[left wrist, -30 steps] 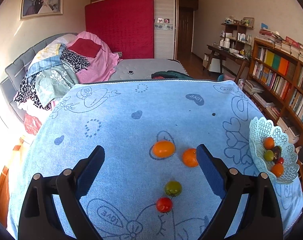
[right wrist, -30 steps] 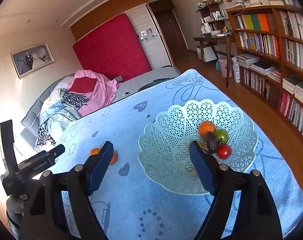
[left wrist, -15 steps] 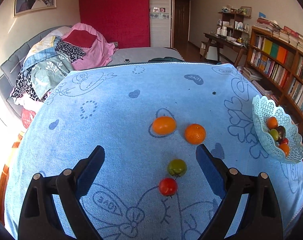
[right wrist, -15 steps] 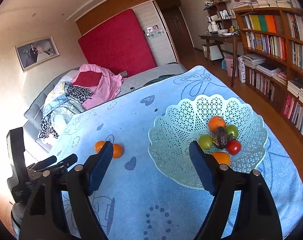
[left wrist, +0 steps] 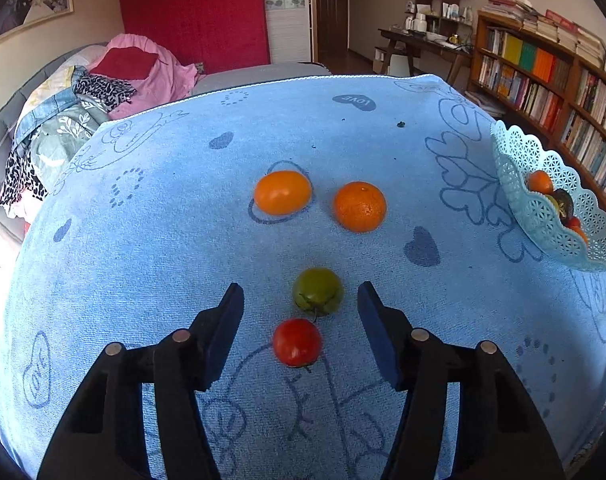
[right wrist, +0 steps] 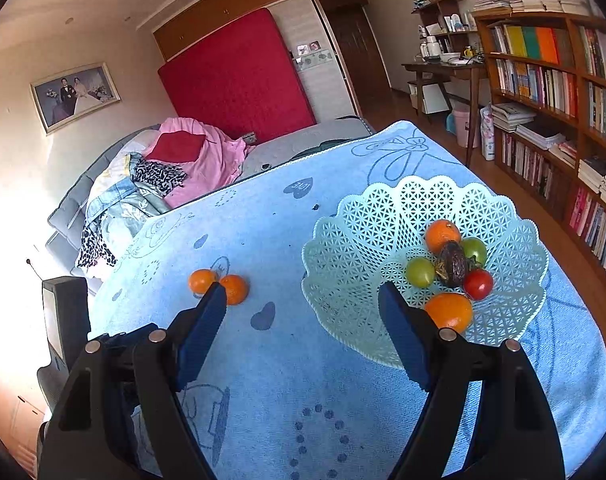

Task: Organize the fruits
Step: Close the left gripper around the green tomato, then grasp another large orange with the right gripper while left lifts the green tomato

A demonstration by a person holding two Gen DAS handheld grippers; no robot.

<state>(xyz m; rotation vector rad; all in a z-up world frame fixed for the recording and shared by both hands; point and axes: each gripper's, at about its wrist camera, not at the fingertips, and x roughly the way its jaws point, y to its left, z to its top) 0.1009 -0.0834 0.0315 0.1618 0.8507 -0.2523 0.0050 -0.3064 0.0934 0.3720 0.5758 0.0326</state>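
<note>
On the blue cloth lie a green tomato, a red tomato, an orange tomato and a mandarin. My left gripper is open and low over the cloth, with the green and red tomatoes between its fingers, untouched. The pale green lattice basket holds several fruits, among them a dark one; it also shows at the right edge of the left wrist view. My right gripper is open and empty, above the cloth at the basket's near left rim.
The cloth covers a table. A bed with piled clothes lies behind on the left. Bookshelves line the right wall, with a desk beyond. The left gripper's body shows at the left of the right wrist view.
My left gripper has moved forward and down, so the green and red tomatoes now sit between its fingers. My right gripper has drifted slightly left, away from the basket.
</note>
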